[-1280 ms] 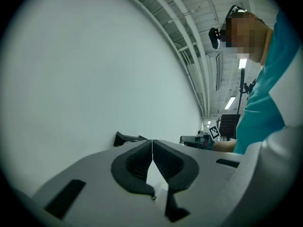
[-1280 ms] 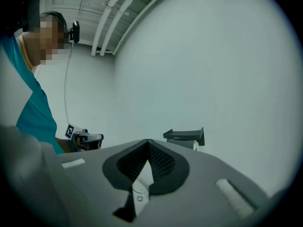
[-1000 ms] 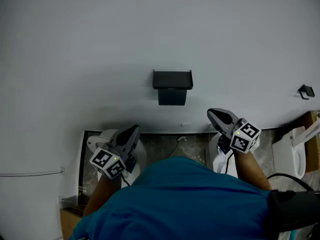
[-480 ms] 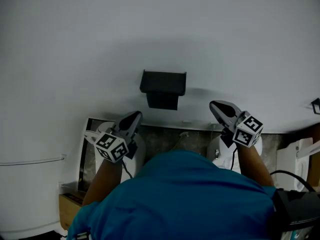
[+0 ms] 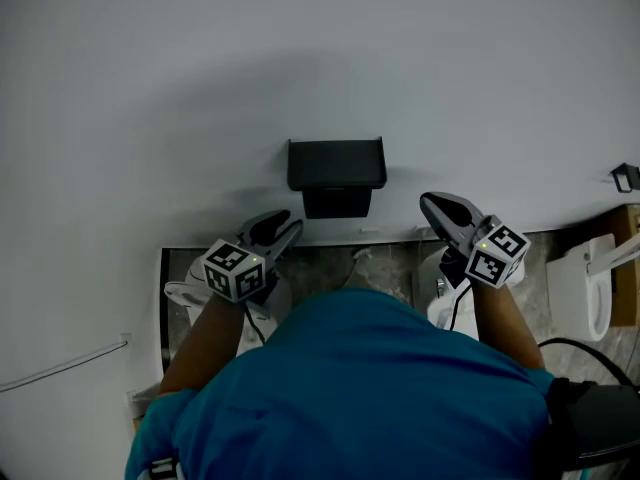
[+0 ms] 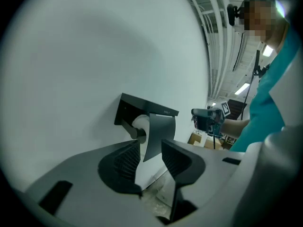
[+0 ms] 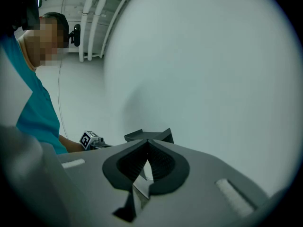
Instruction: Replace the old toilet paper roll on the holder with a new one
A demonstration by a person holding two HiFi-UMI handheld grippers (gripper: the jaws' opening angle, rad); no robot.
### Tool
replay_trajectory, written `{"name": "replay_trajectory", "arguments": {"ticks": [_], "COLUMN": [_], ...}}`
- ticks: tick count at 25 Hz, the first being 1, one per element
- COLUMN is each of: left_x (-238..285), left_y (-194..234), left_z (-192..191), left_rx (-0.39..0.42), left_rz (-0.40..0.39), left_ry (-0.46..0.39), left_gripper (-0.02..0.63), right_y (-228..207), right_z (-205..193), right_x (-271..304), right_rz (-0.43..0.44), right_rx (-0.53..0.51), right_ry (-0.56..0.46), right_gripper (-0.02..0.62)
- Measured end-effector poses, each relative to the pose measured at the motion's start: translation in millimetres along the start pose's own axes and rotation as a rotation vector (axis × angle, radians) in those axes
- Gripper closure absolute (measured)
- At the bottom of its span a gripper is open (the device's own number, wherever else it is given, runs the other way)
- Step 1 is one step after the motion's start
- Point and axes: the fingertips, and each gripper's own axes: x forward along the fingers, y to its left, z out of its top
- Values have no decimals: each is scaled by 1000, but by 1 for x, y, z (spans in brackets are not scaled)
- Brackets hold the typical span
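Head view: we face a white wall [image 5: 300, 58] above a mottled grey floor [image 5: 330, 268], with a toilet [image 5: 578, 303] at right. The black holder [image 5: 336, 173] on the wall carries its roll [image 6: 140, 123] under a flap. Our left gripper [image 5: 288, 226] has just been opening its fingers, nothing between them; our right gripper [image 5: 430, 206] has its fingers clenched, empty.

The black metal toilet paper holder [image 5: 336, 164] is fixed to the pale wall [image 5: 300, 58]. Its top is a flat shelf with raised side edges, and a dark cover flap [image 6: 159, 135] hangs down in front. Behind the flap sits the white toilet paper roll [image 6: 140, 123], lying level on a dark spindle [image 6: 133, 130] whose end sticks out at one side. In the head view only shelf and flap show — the roll is hidden beneath.
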Motion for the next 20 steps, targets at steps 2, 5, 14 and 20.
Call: {"name": "replay_trajectory", "arguments": {"ticks": [2, 5, 14, 20], "left_x": [7, 18, 33, 33], "left_y": [4, 6, -6, -12], "left_z": [-5, -11, -9, -11], "left_rx": [32, 70, 125, 130], "left_rz": [-17, -28, -35, -34], "left_ry": [41, 77, 96, 107], "left_gripper": [471, 471, 471, 471], "right_y": [2, 1, -6, -11], "right_z": [-1, -5, -8, -9], "right_x": [6, 10, 5, 7], "right_rz": [-5, -13, -9, 4], "right_rx": [-5, -3, 1, 1], "right_ry": [4, 14, 37, 40], "right_gripper": [592, 592, 592, 592]}}
